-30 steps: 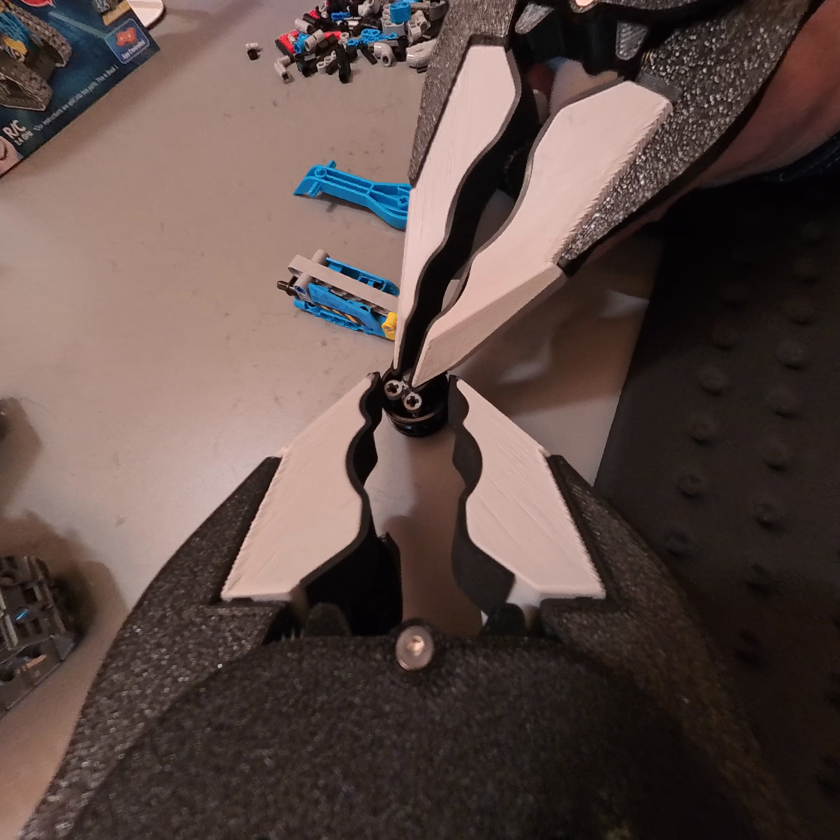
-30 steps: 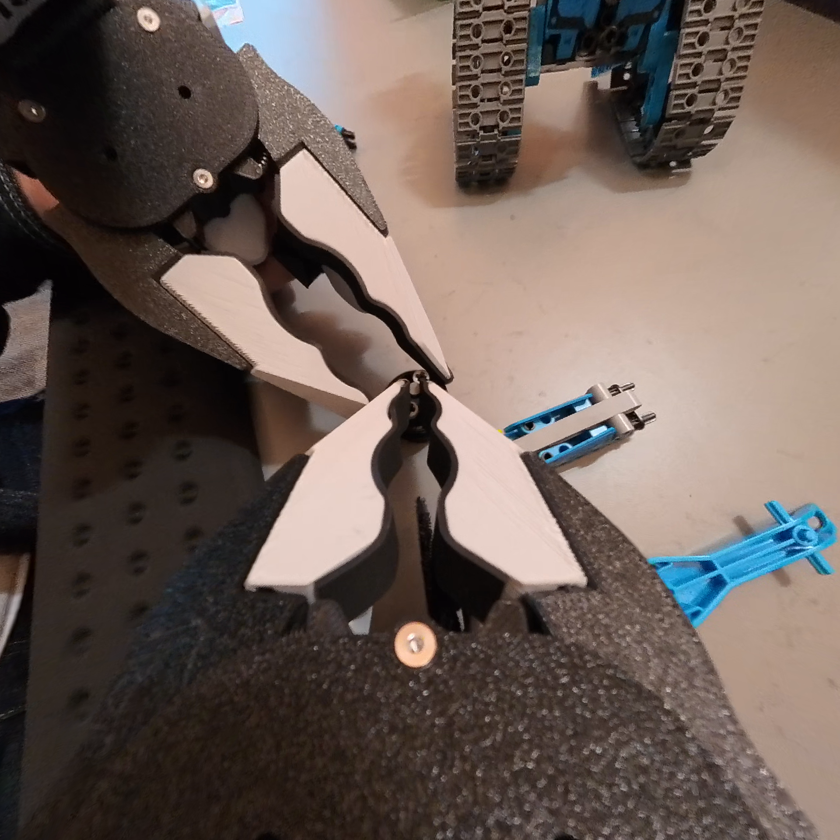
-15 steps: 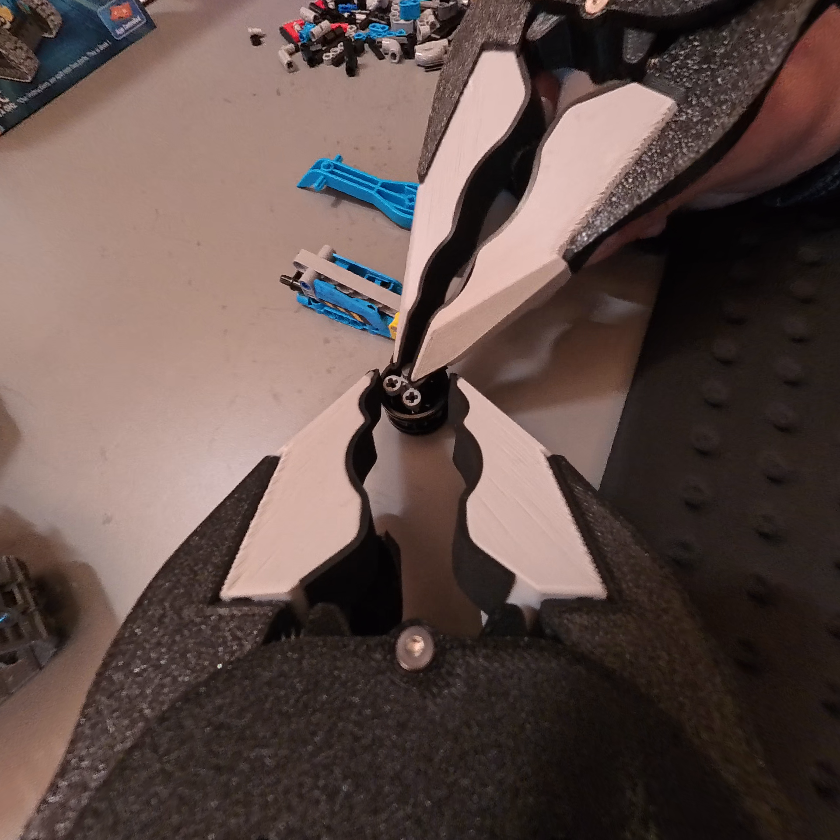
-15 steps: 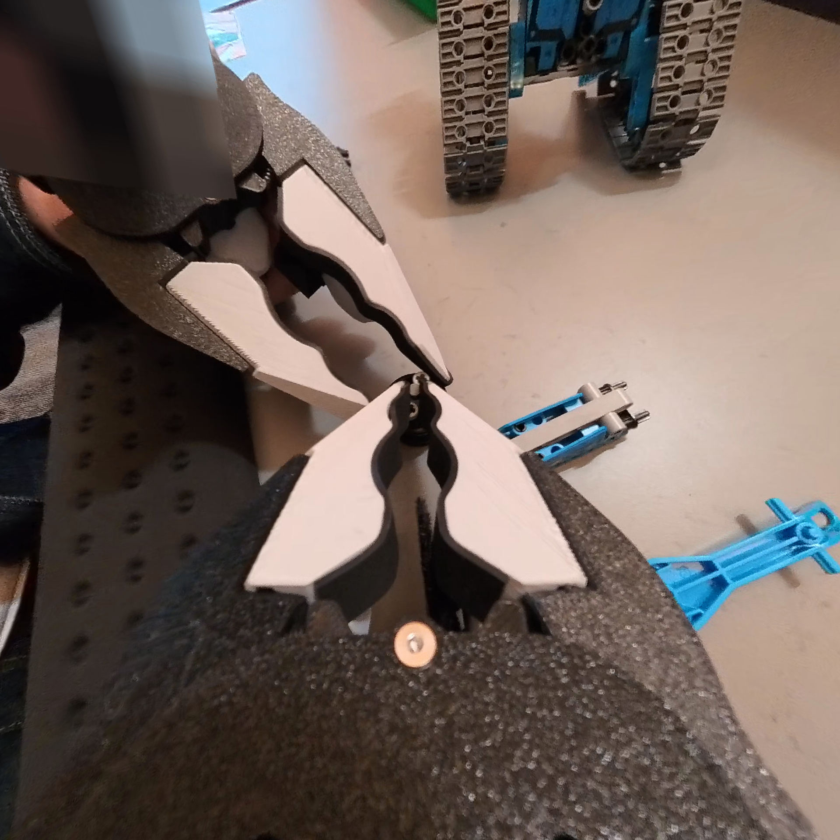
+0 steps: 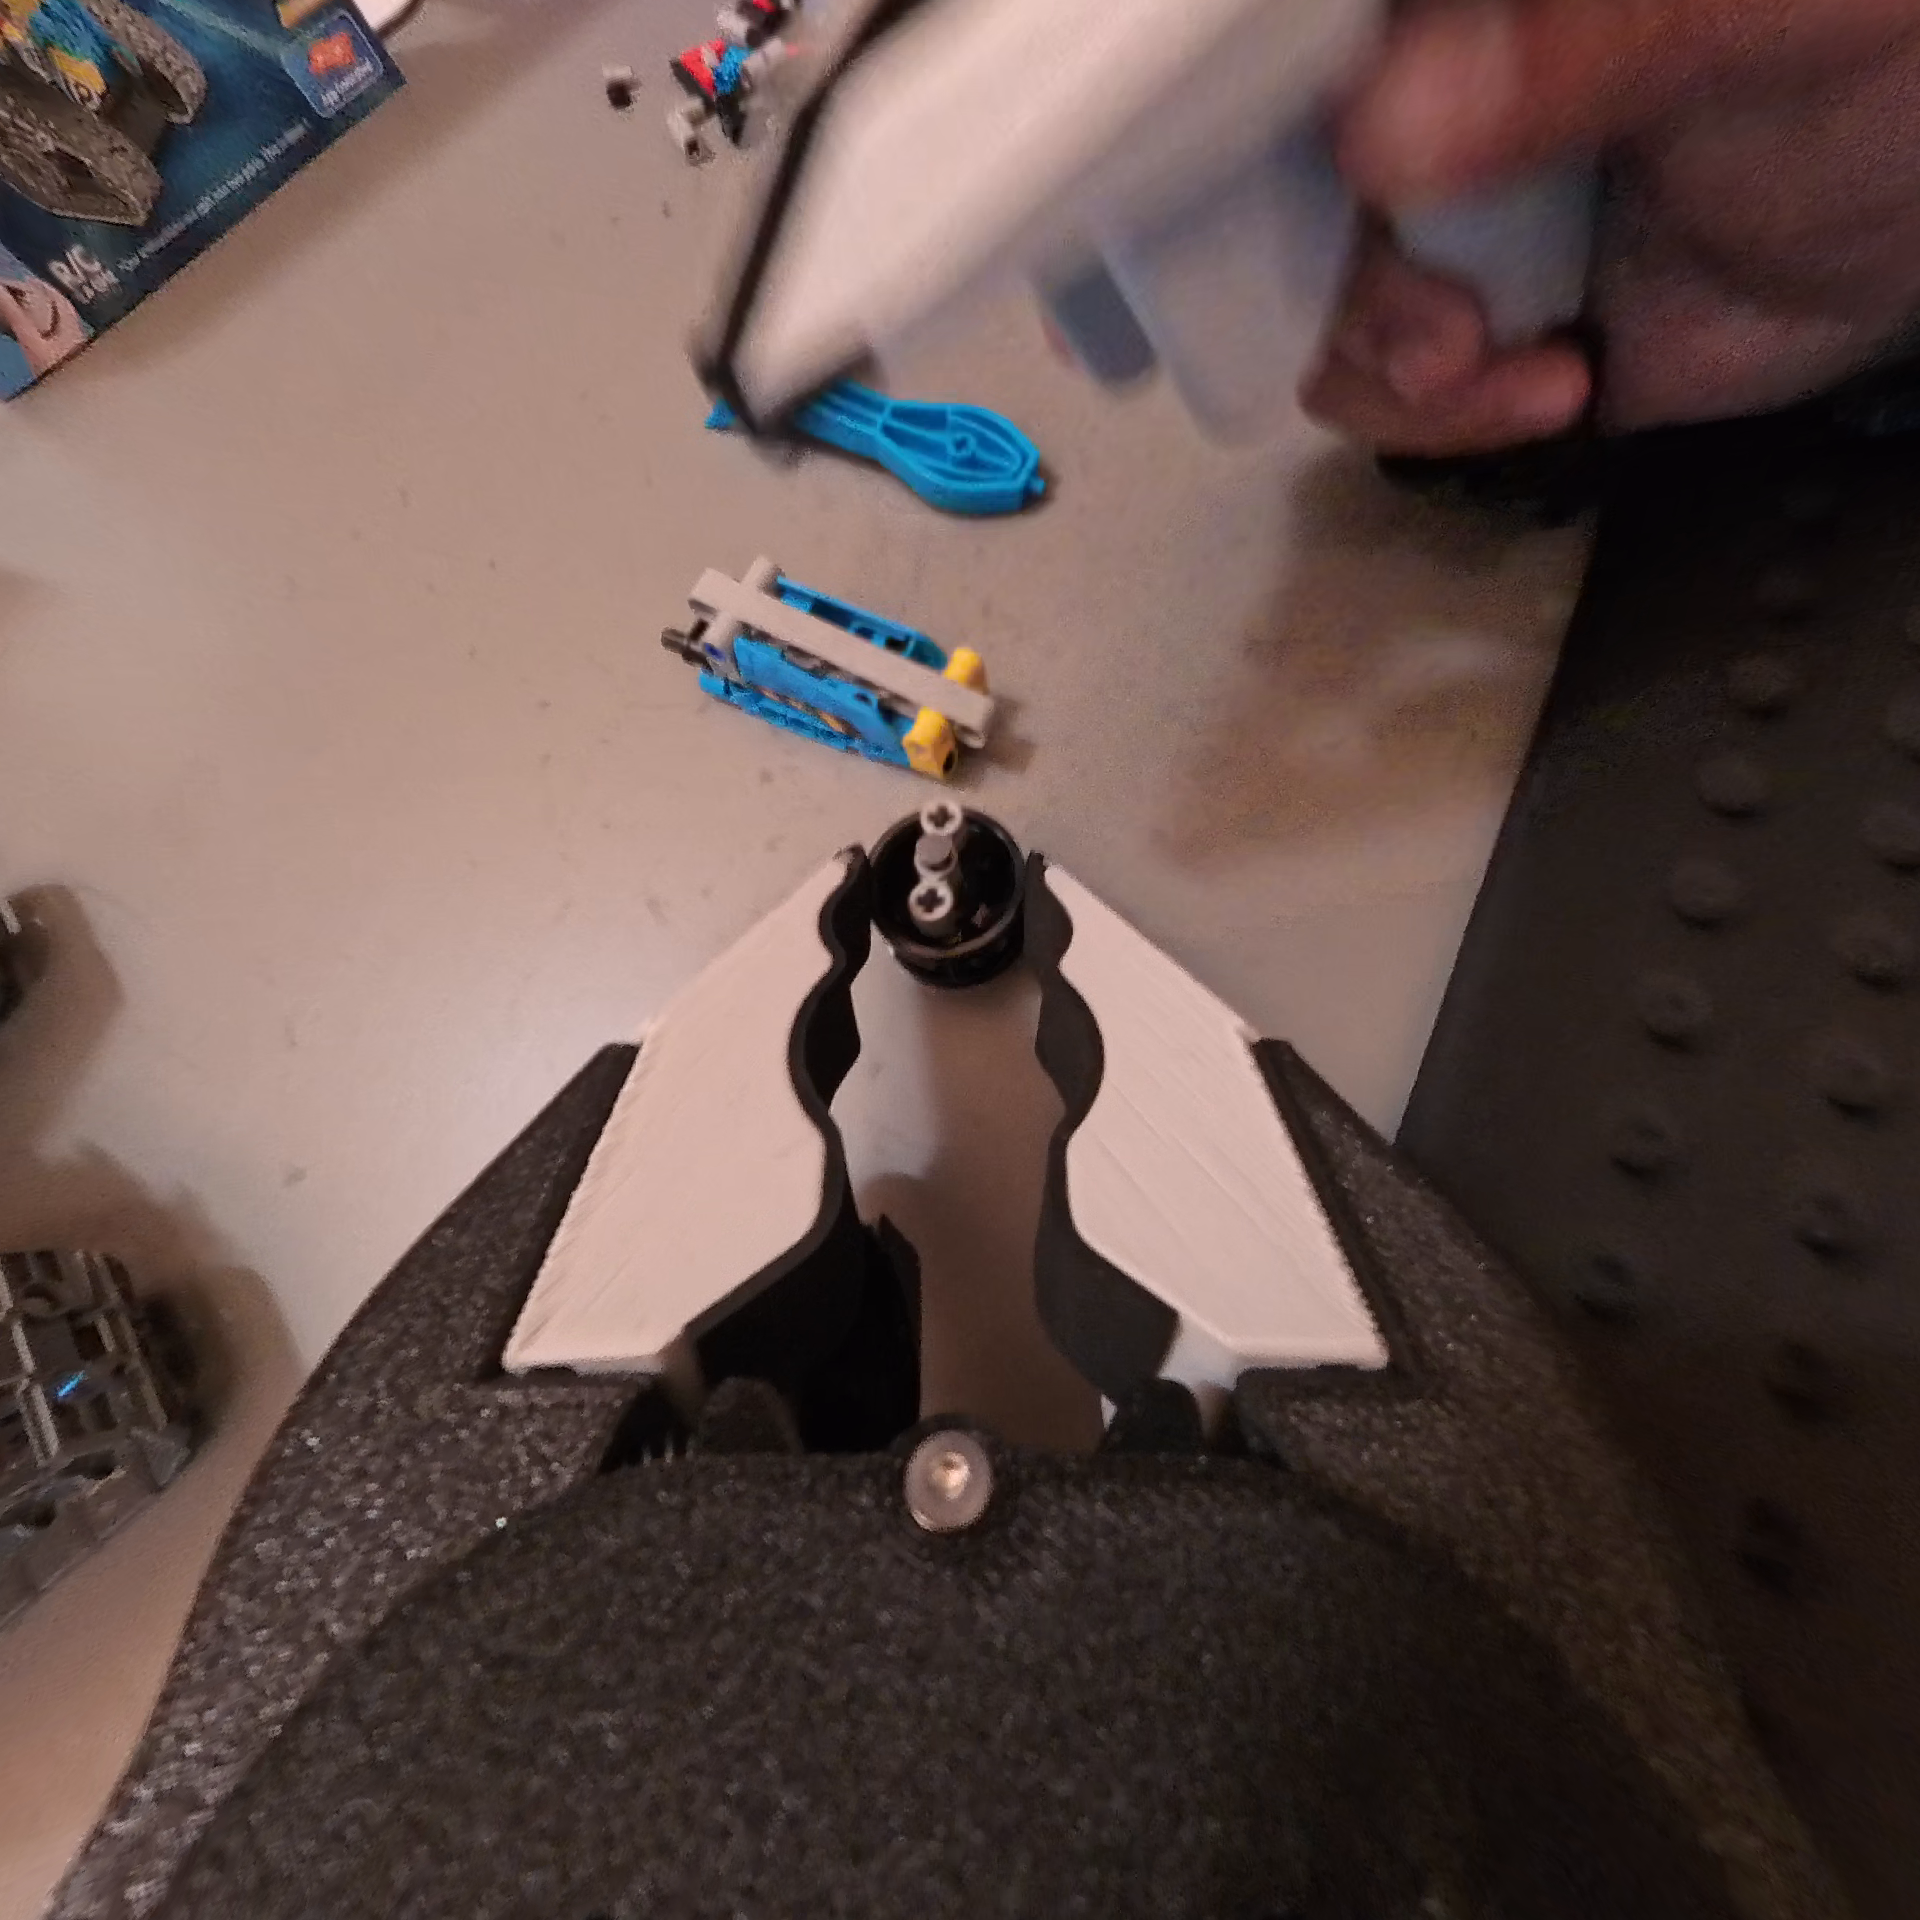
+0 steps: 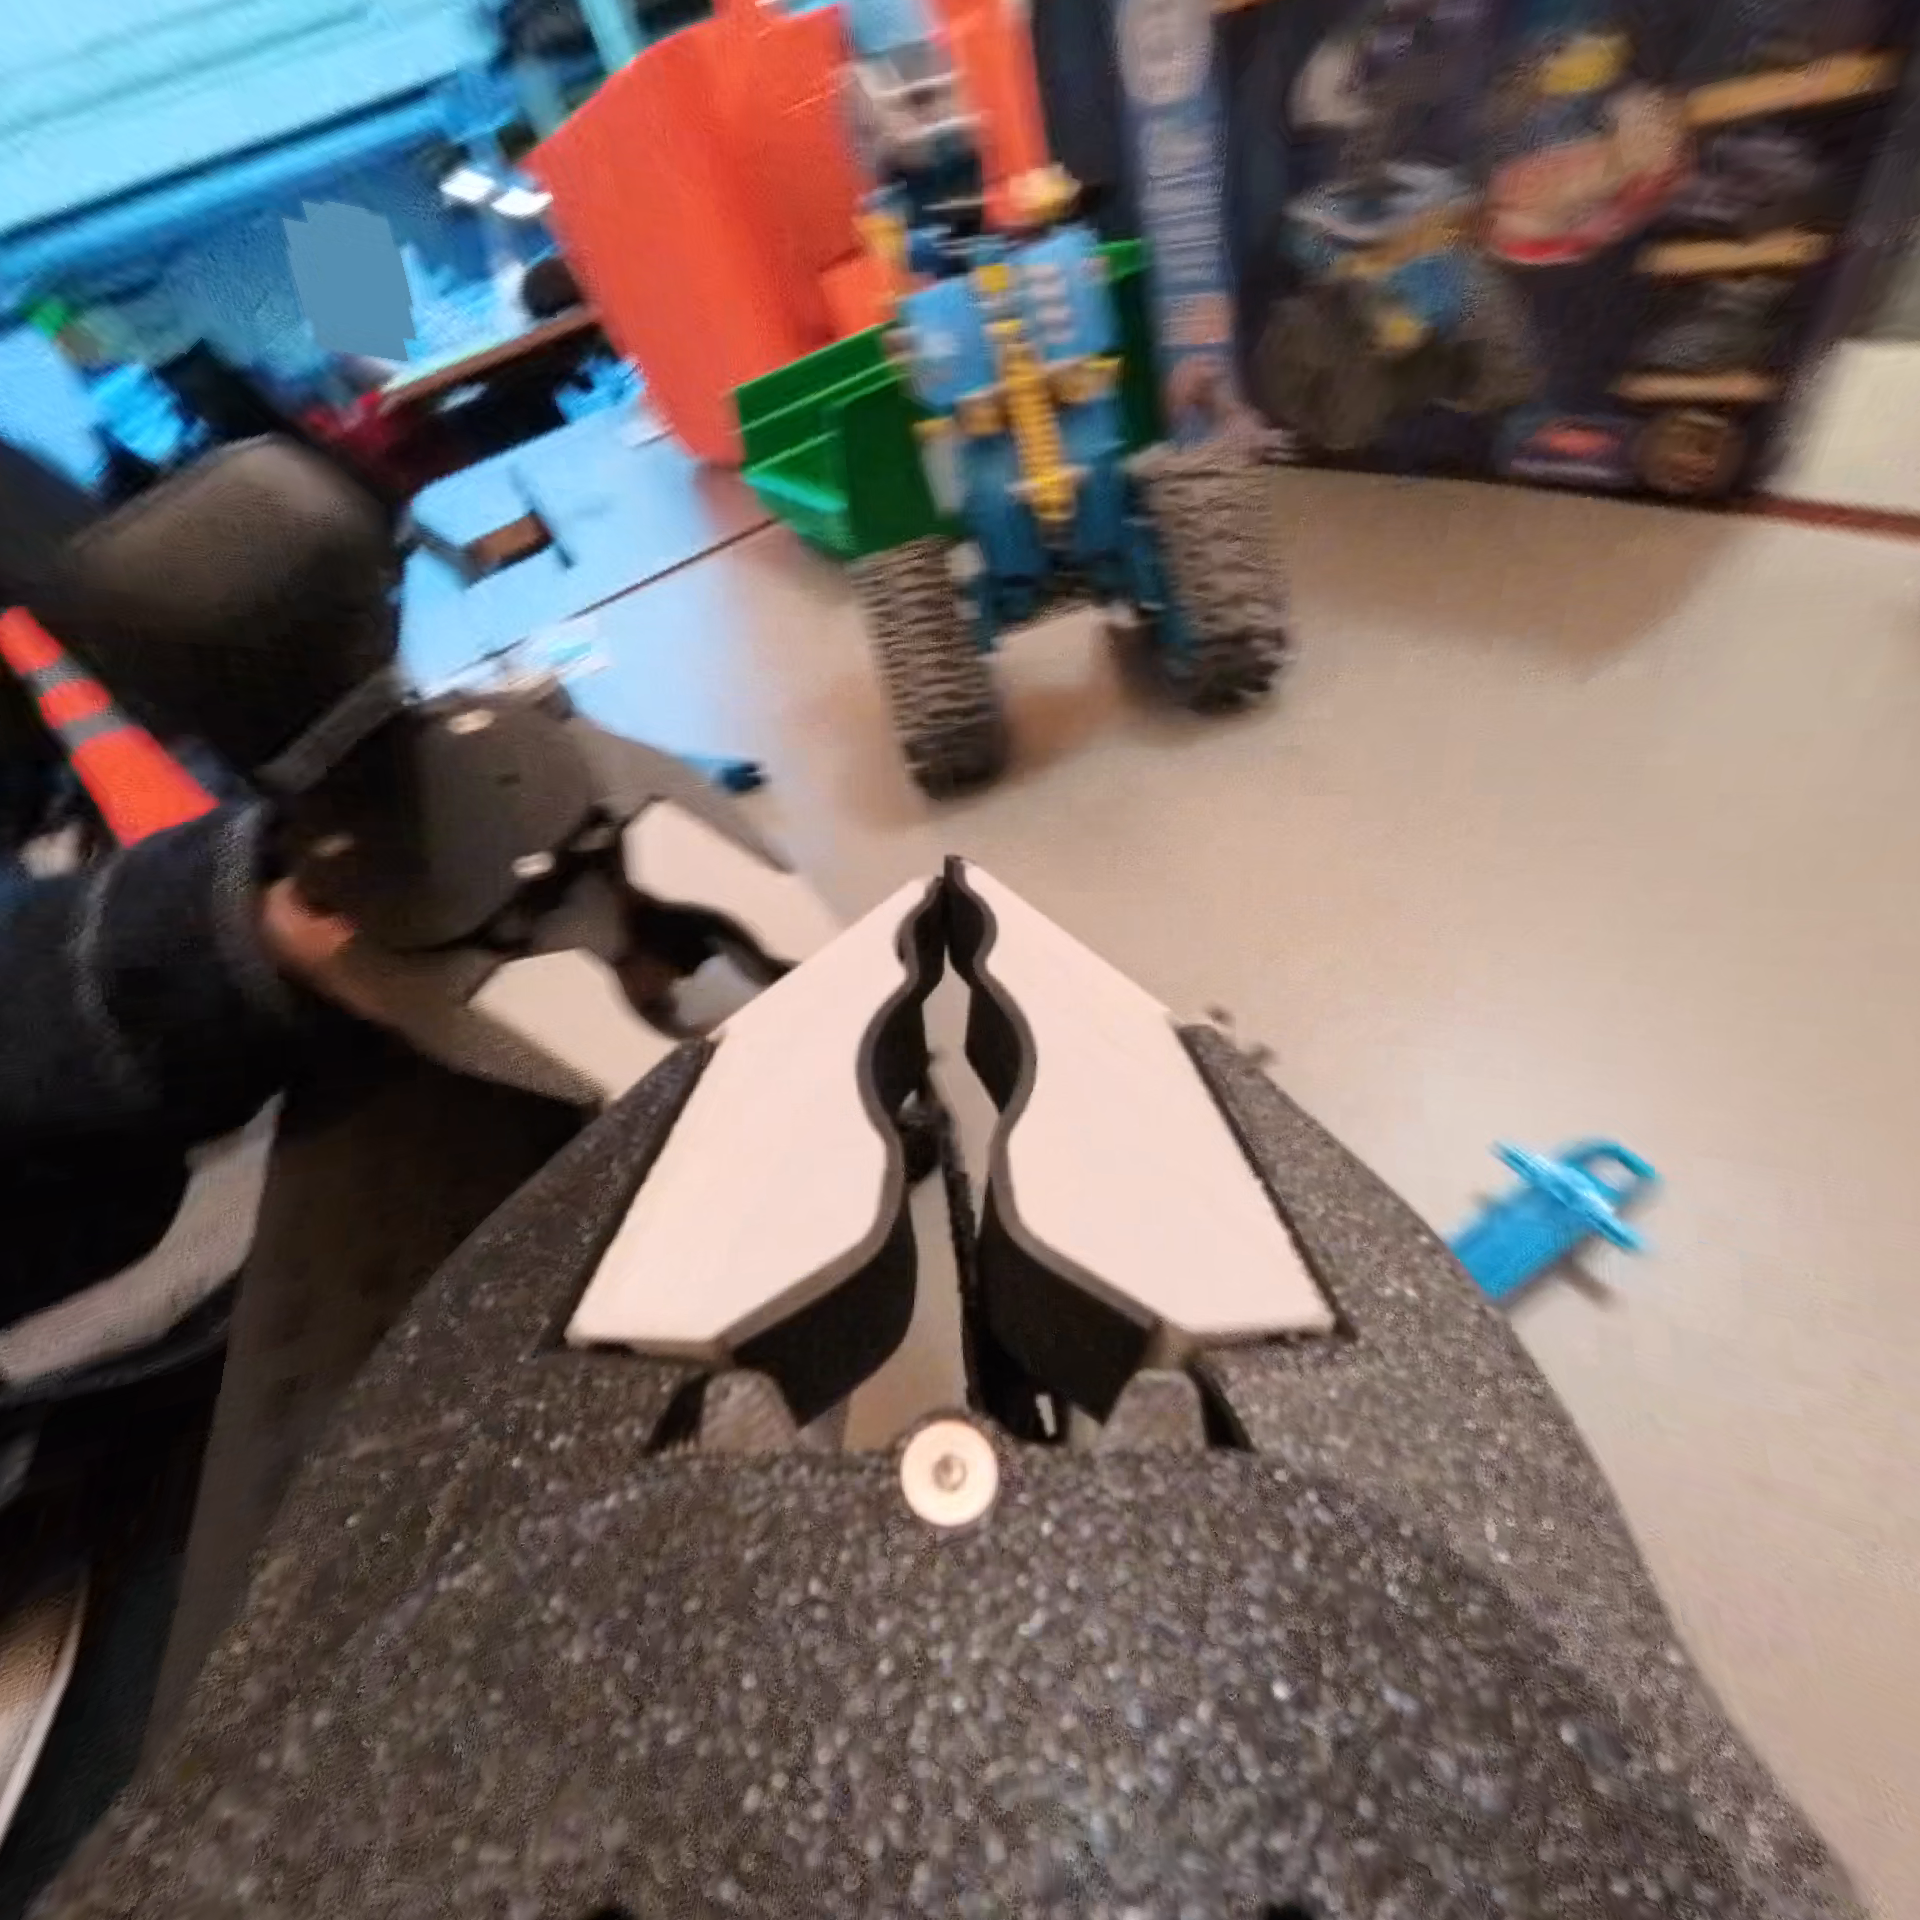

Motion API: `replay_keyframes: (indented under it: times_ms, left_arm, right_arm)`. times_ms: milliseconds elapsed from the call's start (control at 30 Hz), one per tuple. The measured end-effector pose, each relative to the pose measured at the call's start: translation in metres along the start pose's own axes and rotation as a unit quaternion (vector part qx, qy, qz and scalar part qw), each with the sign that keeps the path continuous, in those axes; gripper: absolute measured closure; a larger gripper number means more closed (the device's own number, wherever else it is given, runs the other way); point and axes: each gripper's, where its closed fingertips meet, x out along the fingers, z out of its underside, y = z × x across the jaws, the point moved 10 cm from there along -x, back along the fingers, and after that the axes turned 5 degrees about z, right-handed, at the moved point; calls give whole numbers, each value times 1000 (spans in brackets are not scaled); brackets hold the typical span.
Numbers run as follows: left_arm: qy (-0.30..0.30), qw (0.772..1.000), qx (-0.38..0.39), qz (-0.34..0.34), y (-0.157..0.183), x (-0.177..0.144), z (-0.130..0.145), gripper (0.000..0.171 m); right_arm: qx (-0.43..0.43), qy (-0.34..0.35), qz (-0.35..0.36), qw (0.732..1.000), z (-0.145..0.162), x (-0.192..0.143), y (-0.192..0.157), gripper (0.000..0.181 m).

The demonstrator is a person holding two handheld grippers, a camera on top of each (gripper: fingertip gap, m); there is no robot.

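Unquotable print on blue box

The left wrist view looks steeply down, close over the bench. The right wrist view faces more level across it. Both share the blue flat piece, at 12 and 3 o'clock.

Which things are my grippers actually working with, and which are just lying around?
In hand: left gripper clamps black hub with grey pins; right gripper shut, empty.
Lying about: blue-grey assembly, blue lever piece, loose-parts pile, tracked vehicle.
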Motion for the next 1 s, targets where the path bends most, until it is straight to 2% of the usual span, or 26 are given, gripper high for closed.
replay_keyframes:
  times_ms: [33,67,133,233,300,367,400,467,500,600,667,800,1000]
  left_arm:
    - [-1,1000,4,-2,1,0,0,141]
    - [-1,1000,9,-3,2,-1,0,141]
    - [0,1000,8,1,2,-1,0,141]
    - [3,1000,-5,17,0,-3,0,142]
    - [8,999,-22,38,-3,-4,0,142]
    - [12,998,-37,59,-6,-5,0,143]
    - [12,998,-33,60,-5,-5,0,143]
    - [11,998,-6,57,0,-6,0,140]
    - [13,998,7,55,3,-7,0,134]
    - [45,997,14,55,4,-16,-1,133]
    - [58,996,-9,69,-1,-22,1,140]
    - [68,994,-37,82,-9,-27,4,145]
    - [35,995,-28,92,-7,-19,5,159]
  right_arm:
    - [3,-1,7,1000,0,-3,4,181]
    - [-46,-8,2,999,0,-4,-6,181]
    - [-80,-41,-22,996,8,3,-22,181]
    - [-61,-47,-14,997,6,3,-12,181]
    - [-80,-100,-22,992,16,9,-12,181]
    - [-136,-136,-33,981,22,14,-18,181]
    - [-159,-141,-37,977,24,15,-20,179]
    - [-165,-147,-52,974,26,16,-24,162]
    - [-162,-145,-64,974,26,15,-25,162]
    - [-174,-151,-85,969,28,15,-27,165]
    - [-183,-160,-81,967,30,17,-26,165]
    - [-198,-169,-83,962,29,19,-20,167]
    - [-234,-204,-97,946,35,28,-22,173]
